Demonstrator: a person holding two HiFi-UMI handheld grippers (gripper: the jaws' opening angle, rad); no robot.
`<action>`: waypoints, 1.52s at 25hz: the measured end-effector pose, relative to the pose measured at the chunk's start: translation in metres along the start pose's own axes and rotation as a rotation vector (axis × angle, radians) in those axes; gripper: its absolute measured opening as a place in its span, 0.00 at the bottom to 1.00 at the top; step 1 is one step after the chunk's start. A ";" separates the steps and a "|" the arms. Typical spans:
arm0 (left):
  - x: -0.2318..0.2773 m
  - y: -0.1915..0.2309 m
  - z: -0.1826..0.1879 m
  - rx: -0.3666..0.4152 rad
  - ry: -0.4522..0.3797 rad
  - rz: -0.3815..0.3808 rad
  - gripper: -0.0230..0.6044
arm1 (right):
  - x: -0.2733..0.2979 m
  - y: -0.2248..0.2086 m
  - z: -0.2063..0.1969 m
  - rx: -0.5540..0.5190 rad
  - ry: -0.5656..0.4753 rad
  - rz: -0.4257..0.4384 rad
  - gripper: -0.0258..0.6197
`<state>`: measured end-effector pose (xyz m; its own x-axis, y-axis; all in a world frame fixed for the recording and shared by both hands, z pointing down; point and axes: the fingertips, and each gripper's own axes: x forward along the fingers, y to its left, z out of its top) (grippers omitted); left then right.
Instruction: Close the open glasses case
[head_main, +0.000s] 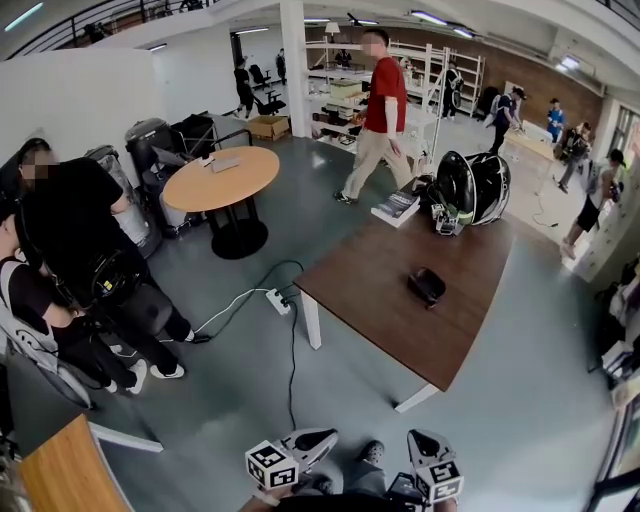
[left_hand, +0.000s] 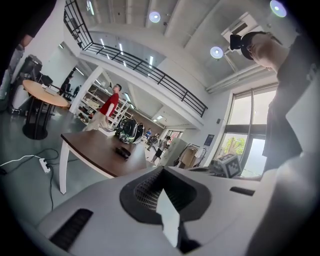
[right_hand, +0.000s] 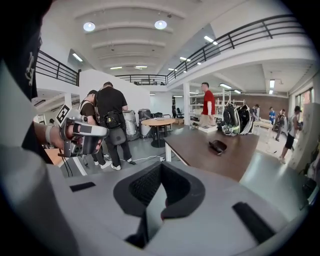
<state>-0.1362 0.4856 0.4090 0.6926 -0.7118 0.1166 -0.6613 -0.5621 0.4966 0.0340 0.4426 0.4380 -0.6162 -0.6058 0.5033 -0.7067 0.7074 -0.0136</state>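
Note:
The black glasses case (head_main: 427, 285) lies on the brown table (head_main: 380, 300), toward its right side; from here I cannot tell how far its lid stands open. It also shows small in the left gripper view (left_hand: 122, 151) and the right gripper view (right_hand: 218, 146). Both grippers are far from it, held low near the person's body at the bottom of the head view. The left gripper (head_main: 318, 440) is shut with nothing in it, jaws pressed together (left_hand: 167, 200). The right gripper (head_main: 424, 442) is shut and empty too (right_hand: 155, 200).
A black and white backpack (head_main: 470, 188) and a book (head_main: 398, 207) sit at the table's far end. A power strip (head_main: 278, 300) with cables lies on the floor by the table leg. People stand at left (head_main: 70, 240); a person in red (head_main: 380, 110) walks behind. A round wooden table (head_main: 220, 178) is beyond.

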 end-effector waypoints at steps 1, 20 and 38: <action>0.005 0.004 0.004 0.000 0.000 0.002 0.04 | 0.005 -0.006 0.007 -0.008 -0.003 0.004 0.02; 0.101 0.029 0.061 0.053 0.008 0.031 0.04 | 0.038 -0.111 0.066 -0.023 -0.067 0.014 0.02; 0.218 0.017 0.054 0.074 0.127 -0.019 0.04 | 0.020 -0.240 0.034 0.076 -0.095 -0.093 0.02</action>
<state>-0.0121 0.2976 0.3962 0.7329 -0.6445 0.2179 -0.6640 -0.6077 0.4357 0.1794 0.2490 0.4220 -0.5744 -0.7015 0.4218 -0.7842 0.6194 -0.0377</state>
